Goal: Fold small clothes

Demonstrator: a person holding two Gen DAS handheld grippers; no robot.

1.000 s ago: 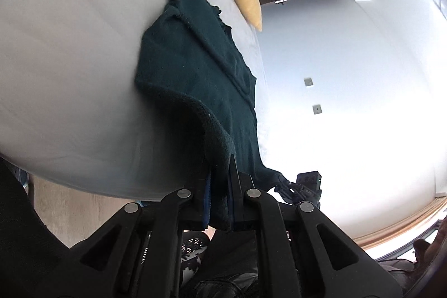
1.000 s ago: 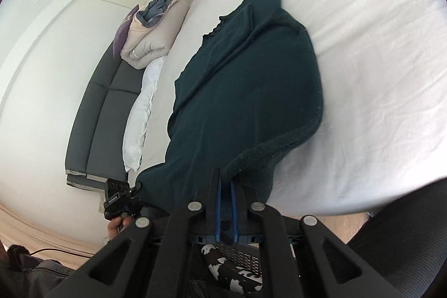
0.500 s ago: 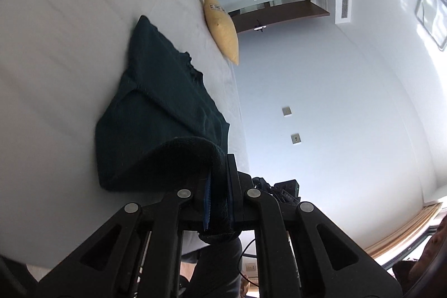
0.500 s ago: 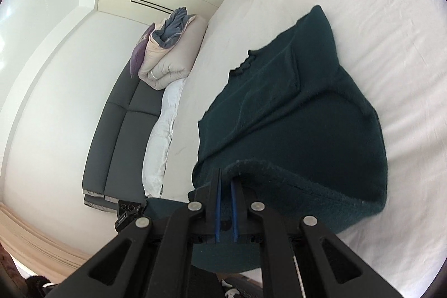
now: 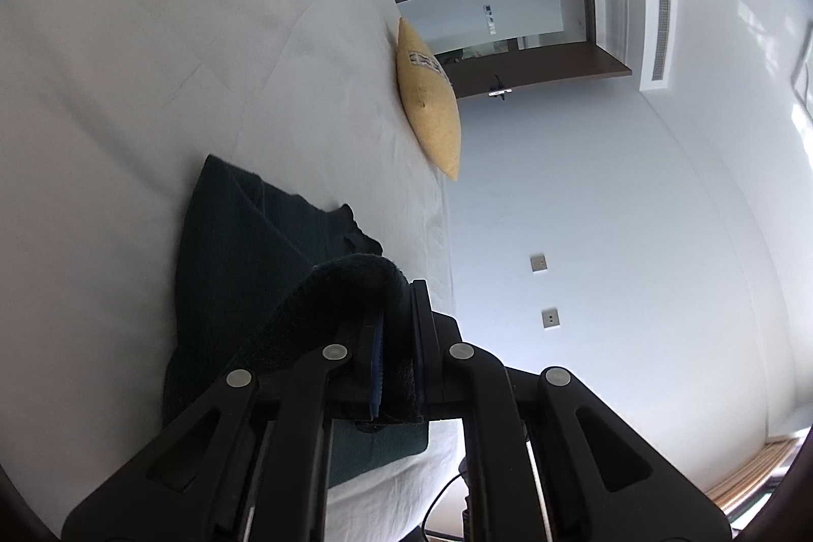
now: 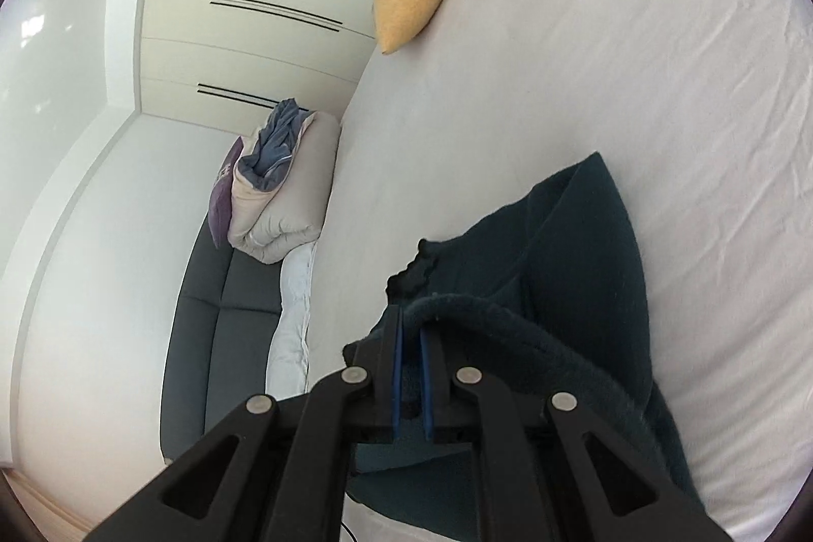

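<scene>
A dark green knitted garment (image 5: pixel 239 257) lies on the white bed sheet (image 5: pixel 152 59), doubled over itself. My left gripper (image 5: pixel 399 293) is shut on one corner of its thick hem, which arches up over the lower layer. In the right wrist view the same garment (image 6: pixel 574 247) spreads to the right, and my right gripper (image 6: pixel 411 318) is shut on the other hem corner. The hem (image 6: pixel 508 333) runs as a raised roll from the right gripper's blue pads toward the lower right. The garment's frilled neckline (image 6: pixel 416 267) sits just beyond the right fingertips.
A yellow cushion (image 5: pixel 432 110) rests at the far edge of the bed (image 6: pixel 610 34). Left of the bed stands a dark grey sofa (image 6: pixel 228 303) with a folded duvet (image 6: pixel 284 206) and a white pillow (image 6: pixel 294 313). White wardrobe doors and a wall lie beyond.
Both grippers have carried the hem forward over the garment toward the neckline and the cushion. The lower half now lies folded over the upper half, so less cloth shows ahead.
</scene>
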